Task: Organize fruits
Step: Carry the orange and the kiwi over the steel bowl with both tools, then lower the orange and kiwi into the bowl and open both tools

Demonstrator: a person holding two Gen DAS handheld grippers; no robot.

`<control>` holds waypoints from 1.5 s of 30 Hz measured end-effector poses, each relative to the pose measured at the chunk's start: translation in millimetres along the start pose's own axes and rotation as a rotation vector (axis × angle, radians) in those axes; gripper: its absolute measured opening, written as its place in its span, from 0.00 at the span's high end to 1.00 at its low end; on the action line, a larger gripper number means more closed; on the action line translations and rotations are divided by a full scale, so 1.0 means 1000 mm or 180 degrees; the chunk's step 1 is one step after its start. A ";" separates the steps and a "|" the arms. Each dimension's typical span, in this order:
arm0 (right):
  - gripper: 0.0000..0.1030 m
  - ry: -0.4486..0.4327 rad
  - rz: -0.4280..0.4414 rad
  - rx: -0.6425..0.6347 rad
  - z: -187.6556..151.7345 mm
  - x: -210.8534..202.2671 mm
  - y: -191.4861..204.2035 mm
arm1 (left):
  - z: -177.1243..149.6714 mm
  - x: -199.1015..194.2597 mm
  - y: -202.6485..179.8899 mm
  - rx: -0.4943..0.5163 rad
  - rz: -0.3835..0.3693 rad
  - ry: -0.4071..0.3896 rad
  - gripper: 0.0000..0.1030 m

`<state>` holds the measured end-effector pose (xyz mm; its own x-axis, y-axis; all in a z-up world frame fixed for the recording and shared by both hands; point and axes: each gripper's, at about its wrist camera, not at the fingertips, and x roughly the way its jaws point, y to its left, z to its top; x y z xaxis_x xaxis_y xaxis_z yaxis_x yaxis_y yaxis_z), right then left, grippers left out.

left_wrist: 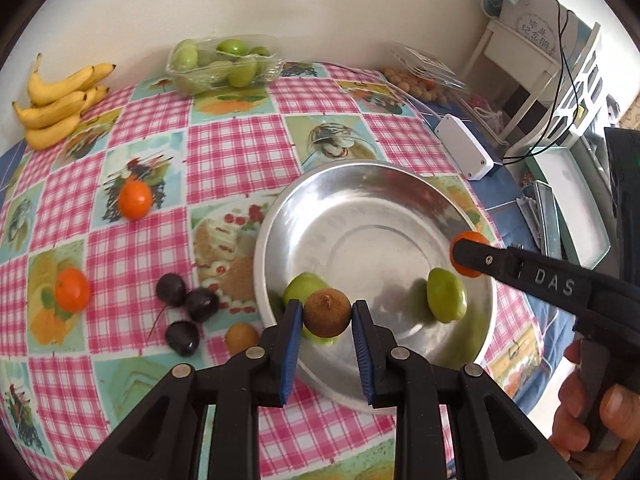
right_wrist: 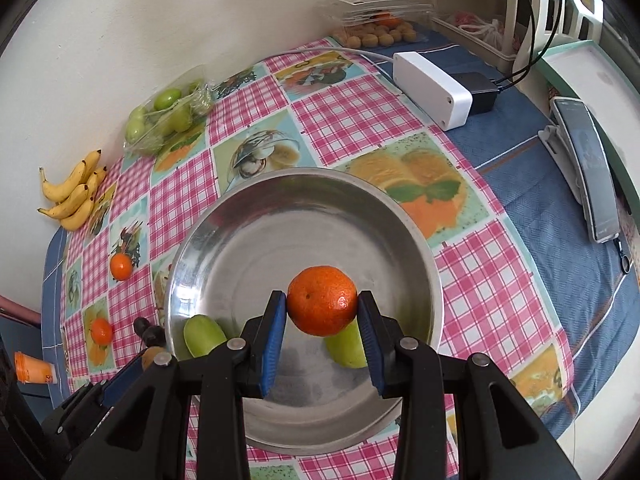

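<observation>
My left gripper (left_wrist: 327,312) is shut on a small brown round fruit (left_wrist: 327,313) and holds it over the near rim of a steel bowl (left_wrist: 372,200). My right gripper (right_wrist: 322,308) is shut on an orange tangerine (right_wrist: 322,306) above the same bowl (right_wrist: 248,216); it also shows in the left wrist view (left_wrist: 466,256). Two green fruits lie in the bowl (left_wrist: 446,295) (left_wrist: 303,286). On the checked cloth sit two tangerines (left_wrist: 136,199) (left_wrist: 72,289), three dark plums (left_wrist: 188,312) and a small brown fruit (left_wrist: 241,338).
Bananas (left_wrist: 60,104) and a clear pack of green fruits (left_wrist: 224,62) lie by the far wall. A pack of small brown fruits (right_wrist: 378,36), a white box (right_wrist: 430,88), a phone (right_wrist: 592,168) and an orange cup (right_wrist: 34,368) stand around the table's edges.
</observation>
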<state>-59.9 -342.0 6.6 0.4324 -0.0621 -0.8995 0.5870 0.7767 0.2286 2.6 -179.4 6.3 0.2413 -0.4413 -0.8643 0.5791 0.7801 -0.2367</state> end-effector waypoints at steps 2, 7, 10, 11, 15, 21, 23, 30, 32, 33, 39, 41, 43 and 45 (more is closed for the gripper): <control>0.63 -0.0006 0.0050 -0.0012 0.002 0.003 0.002 | 0.006 0.006 -0.003 0.0018 0.0012 -0.0024 0.74; 0.63 -0.0002 0.0090 -0.0024 0.006 0.013 0.006 | 0.018 0.023 -0.002 0.0071 0.0064 -0.0039 0.74; 0.63 0.0021 0.0099 -0.0044 0.008 0.022 0.010 | 0.023 0.031 -0.003 0.0108 0.0080 -0.0038 0.74; 0.63 0.0023 0.0112 -0.0038 0.009 0.024 0.010 | 0.024 0.033 -0.004 0.0128 0.0083 -0.0044 0.74; 0.63 0.0010 0.0071 -0.0032 0.011 0.031 0.010 | 0.027 0.042 -0.008 0.0207 0.0124 -0.0030 0.74; 0.63 0.0085 -0.0013 -0.0007 0.010 0.044 0.005 | 0.027 0.055 -0.007 0.0223 0.0137 0.0007 0.74; 0.63 0.0103 -0.0013 -0.0003 0.010 0.047 0.004 | 0.026 0.057 -0.006 0.0222 0.0160 0.0030 0.74; 0.63 0.0092 -0.0020 -0.0019 0.009 0.046 0.004 | 0.026 0.055 -0.007 0.0230 0.0146 0.0041 0.72; 0.62 0.0079 -0.0002 -0.0026 0.010 0.044 0.004 | 0.026 0.053 -0.007 0.0226 0.0138 0.0046 0.71; 0.61 0.0071 0.0003 -0.0032 0.010 0.042 0.004 | 0.027 0.052 -0.007 0.0217 0.0133 0.0048 0.71; 0.54 -0.0063 -0.0015 -0.0096 0.012 0.023 0.008 | 0.033 0.036 0.002 0.0082 0.0145 0.0028 0.69; 0.54 -0.0113 -0.0008 -0.0115 0.013 0.015 0.009 | 0.035 0.028 0.008 0.0011 0.0186 0.0000 0.69; 0.54 -0.0155 -0.0019 -0.0150 0.012 0.008 0.010 | 0.036 0.021 0.015 -0.0075 0.0244 -0.0008 0.69; 0.54 -0.0169 -0.0052 -0.0195 0.011 0.003 0.012 | 0.037 0.016 0.024 -0.0175 0.0305 0.0001 0.65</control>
<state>-43.8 -339.5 10.7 0.4598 -0.1070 -0.8816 0.5519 0.8121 0.1893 49.5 -183.8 3.6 0.2933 -0.3632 -0.8843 0.5098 0.8419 -0.1767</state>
